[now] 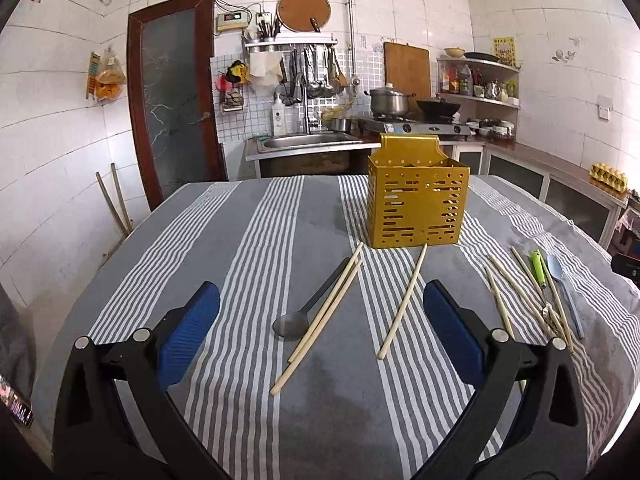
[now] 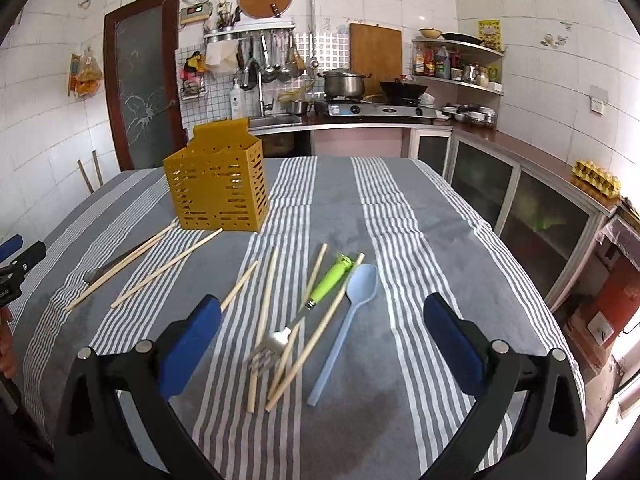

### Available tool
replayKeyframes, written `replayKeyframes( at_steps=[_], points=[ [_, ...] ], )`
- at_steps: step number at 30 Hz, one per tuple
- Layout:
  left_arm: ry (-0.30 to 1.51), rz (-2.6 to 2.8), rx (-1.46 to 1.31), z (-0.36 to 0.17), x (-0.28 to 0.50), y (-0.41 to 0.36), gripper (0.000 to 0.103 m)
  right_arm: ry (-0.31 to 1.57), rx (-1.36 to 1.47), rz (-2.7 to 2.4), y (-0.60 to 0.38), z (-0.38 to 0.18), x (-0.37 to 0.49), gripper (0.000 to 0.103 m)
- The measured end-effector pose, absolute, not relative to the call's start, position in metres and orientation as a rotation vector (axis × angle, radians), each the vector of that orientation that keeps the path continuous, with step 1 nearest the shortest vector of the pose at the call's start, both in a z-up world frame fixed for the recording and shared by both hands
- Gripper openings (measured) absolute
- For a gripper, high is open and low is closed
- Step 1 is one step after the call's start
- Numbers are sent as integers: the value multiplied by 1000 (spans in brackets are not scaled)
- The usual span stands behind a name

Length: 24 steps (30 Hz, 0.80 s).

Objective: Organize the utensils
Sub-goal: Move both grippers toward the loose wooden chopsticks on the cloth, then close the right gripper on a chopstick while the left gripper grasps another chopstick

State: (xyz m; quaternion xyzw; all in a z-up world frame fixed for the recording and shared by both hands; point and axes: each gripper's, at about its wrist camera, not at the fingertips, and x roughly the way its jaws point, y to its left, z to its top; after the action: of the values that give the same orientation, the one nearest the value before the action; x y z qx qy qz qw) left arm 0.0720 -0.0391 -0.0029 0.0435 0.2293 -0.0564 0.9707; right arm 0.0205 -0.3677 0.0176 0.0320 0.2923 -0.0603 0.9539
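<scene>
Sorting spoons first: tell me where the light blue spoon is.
In the right wrist view, the light blue spoon lies flat on the striped cloth, just right of the green-handled fork and chopsticks.

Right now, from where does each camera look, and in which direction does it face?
Left wrist: sits behind the open left tool, above the striped table, facing the gold holder, black spoon and kitchen wall; only its blue fingers show.
Right wrist: sits behind the open right tool, further right, facing the blue spoon and green-handled fork; the left tool shows at its left edge.
Shared: holder, chopsticks, both spoons, fork.
</scene>
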Motion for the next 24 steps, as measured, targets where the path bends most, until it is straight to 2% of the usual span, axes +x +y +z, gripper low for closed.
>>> replayKeyframes(
  at_steps=[15, 19, 24],
  points=[
    [574, -177, 129, -9, 143, -62, 95, 692, 72, -15, -348, 11, 116, 96],
    [623, -189, 149, -20, 174, -68, 89, 773, 48, 5, -339, -8, 155, 83],
    [696, -222, 160, -33, 218, -75, 81, 892, 32, 5, -334, -40, 198, 56]
  ],
)
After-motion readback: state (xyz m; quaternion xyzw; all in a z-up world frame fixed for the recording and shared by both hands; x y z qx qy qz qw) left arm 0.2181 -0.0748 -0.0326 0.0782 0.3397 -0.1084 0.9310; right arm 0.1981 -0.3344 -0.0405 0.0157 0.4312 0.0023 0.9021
